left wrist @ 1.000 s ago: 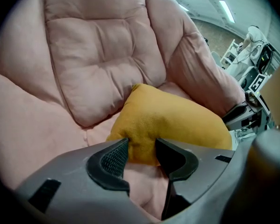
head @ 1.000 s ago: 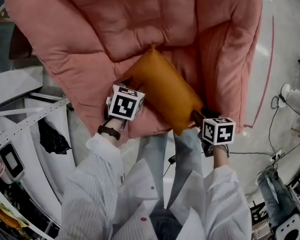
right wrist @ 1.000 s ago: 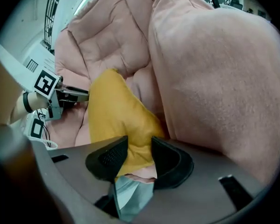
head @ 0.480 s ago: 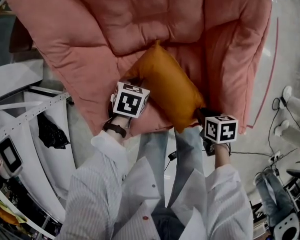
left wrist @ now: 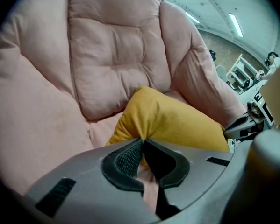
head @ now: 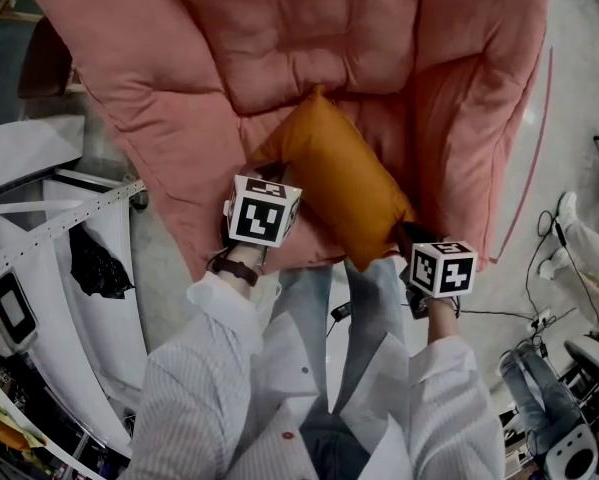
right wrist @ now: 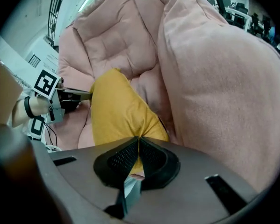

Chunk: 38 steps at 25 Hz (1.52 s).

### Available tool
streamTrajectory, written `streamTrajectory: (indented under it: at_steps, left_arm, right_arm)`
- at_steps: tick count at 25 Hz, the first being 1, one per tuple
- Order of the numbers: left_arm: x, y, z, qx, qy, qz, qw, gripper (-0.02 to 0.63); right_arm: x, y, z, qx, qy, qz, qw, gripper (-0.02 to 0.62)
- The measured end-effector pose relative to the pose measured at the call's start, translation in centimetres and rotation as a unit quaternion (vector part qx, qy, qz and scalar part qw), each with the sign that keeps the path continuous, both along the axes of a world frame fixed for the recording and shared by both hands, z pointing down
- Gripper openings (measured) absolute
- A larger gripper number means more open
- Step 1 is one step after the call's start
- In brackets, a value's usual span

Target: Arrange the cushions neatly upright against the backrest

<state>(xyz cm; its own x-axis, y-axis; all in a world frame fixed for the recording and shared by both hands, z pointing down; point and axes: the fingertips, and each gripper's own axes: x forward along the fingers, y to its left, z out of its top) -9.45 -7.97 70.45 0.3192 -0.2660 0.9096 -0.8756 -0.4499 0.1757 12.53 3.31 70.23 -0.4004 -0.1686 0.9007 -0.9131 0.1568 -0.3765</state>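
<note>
Pink armchair (head: 309, 38) fills the far side. On its seat lies the orange cushion (head: 344, 173). Left gripper (left wrist: 142, 141) and right gripper (right wrist: 138, 139) have just closed, each pinching one cushion corner. From above, their cubes (head: 264, 211) hide the pinch.

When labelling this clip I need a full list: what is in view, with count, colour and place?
armchair: one, pink, fills most of the head view.
cushion: one, orange-yellow, lying tilted in the armchair.
rail: one, white, left of the armchair.
sleeves: two, white striped, bottom of the head view.
left tongs: one, grey, jaws just closed on the cushion's left corner.
right tongs: one, grey, jaws just closed on its right corner.
</note>
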Motion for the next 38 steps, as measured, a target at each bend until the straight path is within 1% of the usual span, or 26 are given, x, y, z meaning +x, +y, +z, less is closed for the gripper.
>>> streamTrajectory:
  at_steps: [4, 9, 15, 18, 22, 24, 27, 31, 33, 38]
  left_arm:
    - [-0.3, 0.3, -0.9, 0.009, 0.009, -0.016, 0.9998, 0.023]
    - [-1.5, 0.8, -1.8, 0.011, 0.024, -0.057, 0.9981, 0.021]
    - [-2.9, -0.1, -3.6, 0.026, 0.045, -0.116, 0.9919, 0.021]
    - [-3.9, -0.7, -4.7, 0.035, 0.059, -0.163, 0.9843, 0.021]
    - [-4.5, -1.1, -5.8, 0.042, 0.074, -0.226, 0.9703, 0.021]
    - [-4.8, -1.2, -6.4, 0.045, 0.084, -0.255, 0.9621, 0.021]
    - [-4.9, -1.9, -7.7, 0.058, 0.102, -0.291, 0.9496, 0.021]
    - [-5.4, -3.9, -9.7, 0.085, 0.116, -0.319, 0.9368, 0.021]
    - [-5.6, -5.1, -10.5, 0.098, 0.117, -0.323, 0.9342, 0.021]
    - [-6.0, -7.8, -11.4, 0.109, 0.109, -0.321, 0.9345, 0.021]
  right_arm:
    - [0.3, -0.7, -1.1, 0.016, 0.007, 0.004, 1.000, 0.015]
    - [0.1, -2.6, -2.4, 0.040, 0.015, -0.002, 0.999, 0.015]
    - [-0.3, -7.0, -4.1, 0.061, 0.029, -0.043, 0.997, 0.015]
    - [-0.9, -9.6, -5.3, 0.080, 0.037, -0.072, 0.994, 0.015]
    - [-1.3, -12.9, -7.1, 0.115, 0.052, -0.099, 0.987, 0.015]
    - [-1.6, -14.8, -8.4, 0.136, 0.051, -0.110, 0.983, 0.015]
    - [-2.2, -18.0, -10.8, 0.174, 0.055, -0.138, 0.973, 0.015]
    - [-3.1, -22.1, -13.1, 0.216, 0.064, -0.176, 0.958, 0.015]
    - [-3.5, -23.8, -13.9, 0.230, 0.064, -0.185, 0.953, 0.015]
    - [-4.2, -27.6, -13.9, 0.239, 0.056, -0.203, 0.948, 0.015]
